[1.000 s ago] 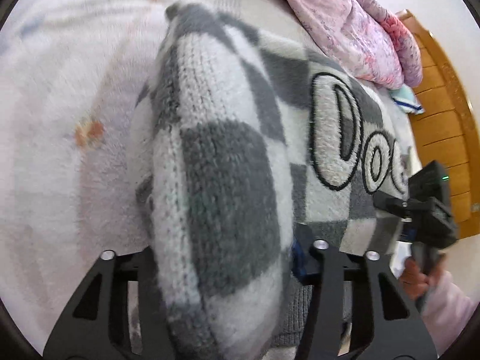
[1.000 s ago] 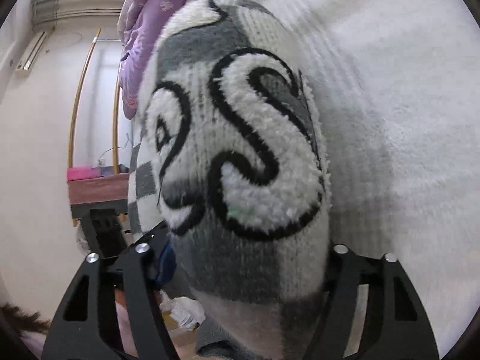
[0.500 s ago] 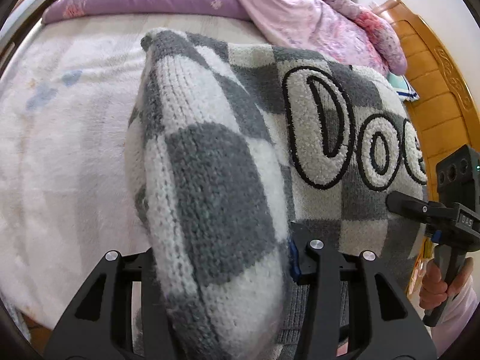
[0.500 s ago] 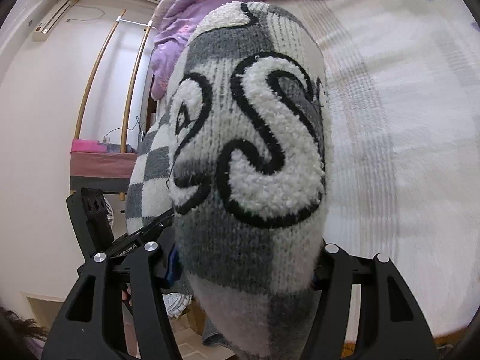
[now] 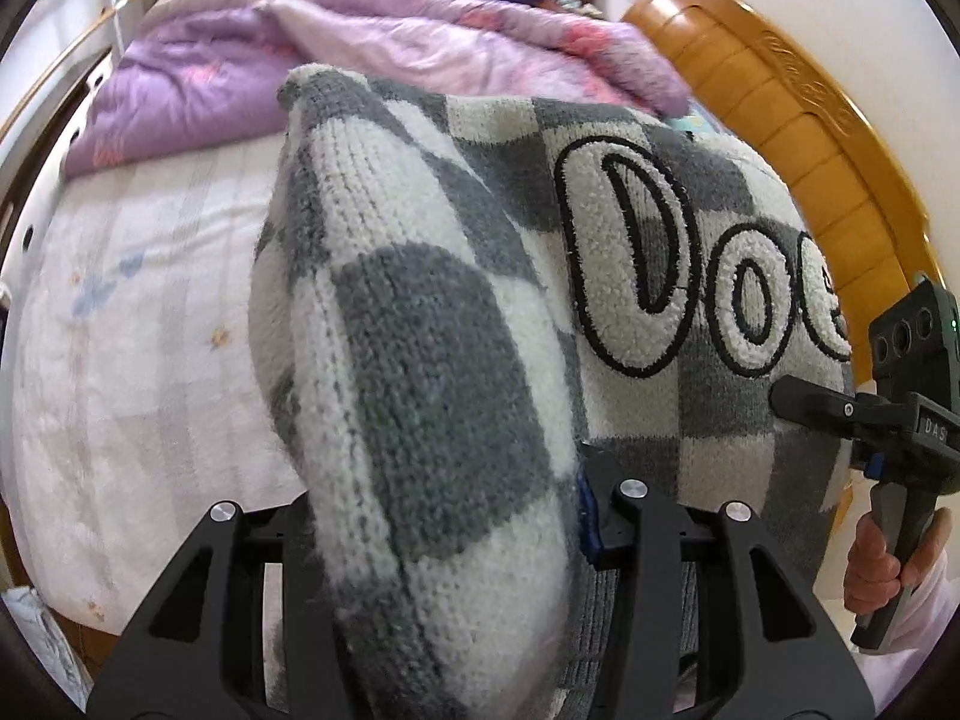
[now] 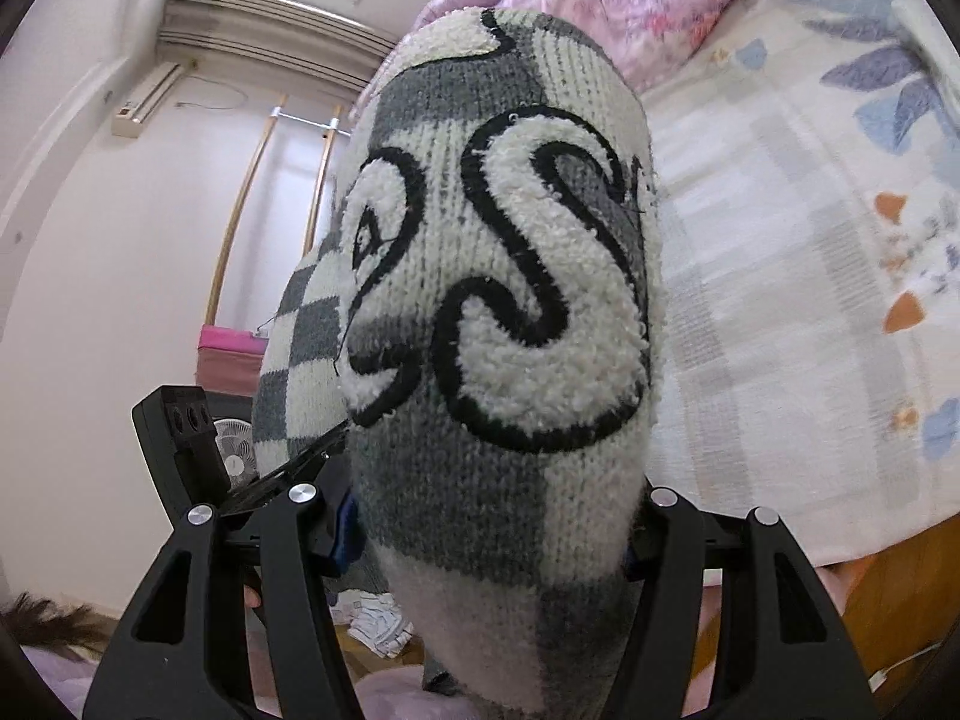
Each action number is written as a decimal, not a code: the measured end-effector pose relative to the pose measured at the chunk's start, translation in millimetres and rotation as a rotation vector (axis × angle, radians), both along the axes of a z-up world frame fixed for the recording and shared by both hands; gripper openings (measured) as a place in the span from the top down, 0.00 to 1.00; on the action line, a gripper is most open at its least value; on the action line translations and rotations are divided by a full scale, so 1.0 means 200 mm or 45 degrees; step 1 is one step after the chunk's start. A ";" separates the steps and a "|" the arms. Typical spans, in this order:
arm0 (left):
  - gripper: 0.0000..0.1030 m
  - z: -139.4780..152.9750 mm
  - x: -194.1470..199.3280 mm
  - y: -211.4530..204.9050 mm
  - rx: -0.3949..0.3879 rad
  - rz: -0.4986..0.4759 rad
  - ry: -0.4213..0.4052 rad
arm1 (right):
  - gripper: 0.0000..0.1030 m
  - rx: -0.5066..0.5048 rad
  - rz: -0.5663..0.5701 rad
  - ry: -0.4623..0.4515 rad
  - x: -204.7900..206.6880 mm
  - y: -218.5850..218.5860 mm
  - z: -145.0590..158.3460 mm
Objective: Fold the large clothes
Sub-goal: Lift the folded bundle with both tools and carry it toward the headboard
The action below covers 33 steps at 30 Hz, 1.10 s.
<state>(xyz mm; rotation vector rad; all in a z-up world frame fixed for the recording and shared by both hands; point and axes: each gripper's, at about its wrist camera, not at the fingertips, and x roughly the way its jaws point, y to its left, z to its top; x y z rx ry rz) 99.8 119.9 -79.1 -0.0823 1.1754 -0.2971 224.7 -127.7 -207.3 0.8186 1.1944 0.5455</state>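
Checkered knit sweater (image 5: 432,360) lifted higher off the bed (image 5: 150,330) than a second ago, filling centre frame, clamped in left gripper (image 5: 456,516) and right gripper (image 6: 480,516), both part-open around thick folds; ready to carry, not yet laid.

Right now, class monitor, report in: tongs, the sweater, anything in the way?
Left tongs shut on checked sweater. Right tongs shut on it too. Sweater bunched between both, held over the bed. Quilt piled at the far end; nothing else blocking.
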 end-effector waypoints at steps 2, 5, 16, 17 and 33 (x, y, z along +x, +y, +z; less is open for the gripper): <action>0.55 0.04 -0.04 -0.13 0.000 -0.017 -0.023 | 0.45 -0.011 -0.008 -0.043 -0.06 -0.14 0.06; 0.55 0.09 -0.13 -0.38 -0.012 -0.042 -0.068 | 0.45 -0.038 -0.019 -0.118 -0.15 -0.33 0.15; 0.55 0.13 -0.42 -1.39 -0.028 -0.118 -0.084 | 0.45 -0.142 -0.057 -0.209 -0.49 -1.14 0.31; 0.55 0.12 -0.43 -1.48 -0.041 -0.125 -0.072 | 0.45 -0.157 -0.063 -0.210 -0.52 -1.20 0.32; 0.55 -0.10 -0.03 -2.42 0.001 -0.379 -0.006 | 0.45 -0.187 -0.325 -0.090 -0.52 -2.01 0.25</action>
